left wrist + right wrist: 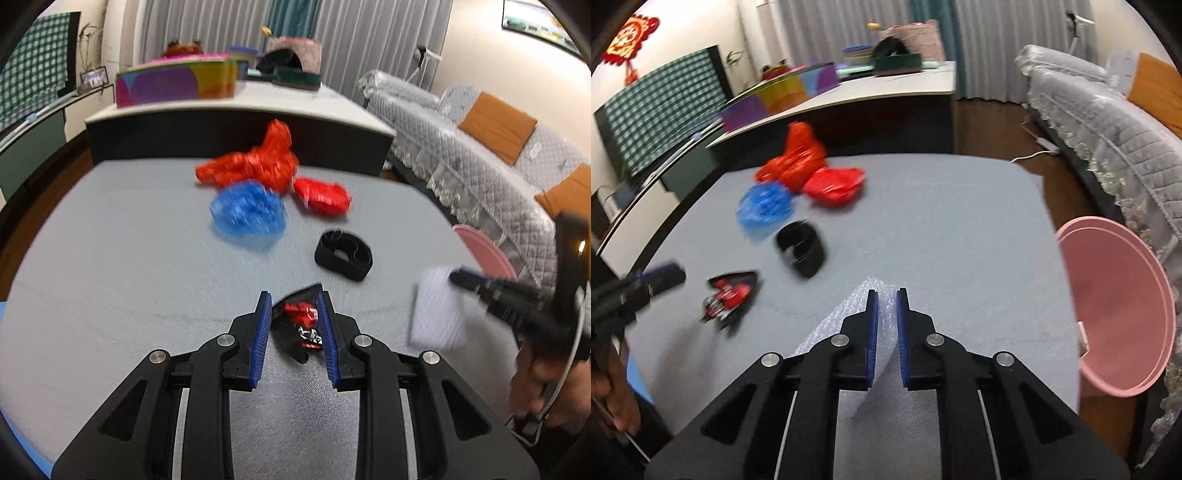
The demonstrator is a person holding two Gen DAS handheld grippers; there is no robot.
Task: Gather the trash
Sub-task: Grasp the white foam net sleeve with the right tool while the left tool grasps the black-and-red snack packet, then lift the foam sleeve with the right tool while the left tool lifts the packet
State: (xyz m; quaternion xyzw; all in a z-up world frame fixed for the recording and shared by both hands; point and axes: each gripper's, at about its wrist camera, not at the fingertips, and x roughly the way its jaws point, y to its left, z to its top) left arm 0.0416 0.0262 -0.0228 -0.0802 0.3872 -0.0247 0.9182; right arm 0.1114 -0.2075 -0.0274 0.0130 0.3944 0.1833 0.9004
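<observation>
The left gripper (294, 325) points down at a black and red snack wrapper (301, 325) low in the middle of its view. The wrapper lies flat on the grey table (129, 277), right between the two blue pads. The jaws stand narrow. The pads look just beside the wrapper's edges, but I cannot tell if they press on it yet. The wrapper's long side runs away from the camera, in line with the fingers, so the jaws only need to close a bit more.

The right gripper (887, 332) is low in the middle of its own view. Its jaws are nearly shut and pinch a sheet of bubble wrap (849, 310). The sheet sticks out past the pads and hangs down under them.

The pink bin (1115, 314) sits at the right edge of the right wrist view, just off the table's side. What I can see of its inside looks bare. The right hand is much nearer to it, so I think the bubble wrap goes in first.

More trash waits in the upper middle: a black strap loop (343, 256), a blue plastic bag (249, 212) and two red plastic bags (258, 162), all bunched close together.
</observation>
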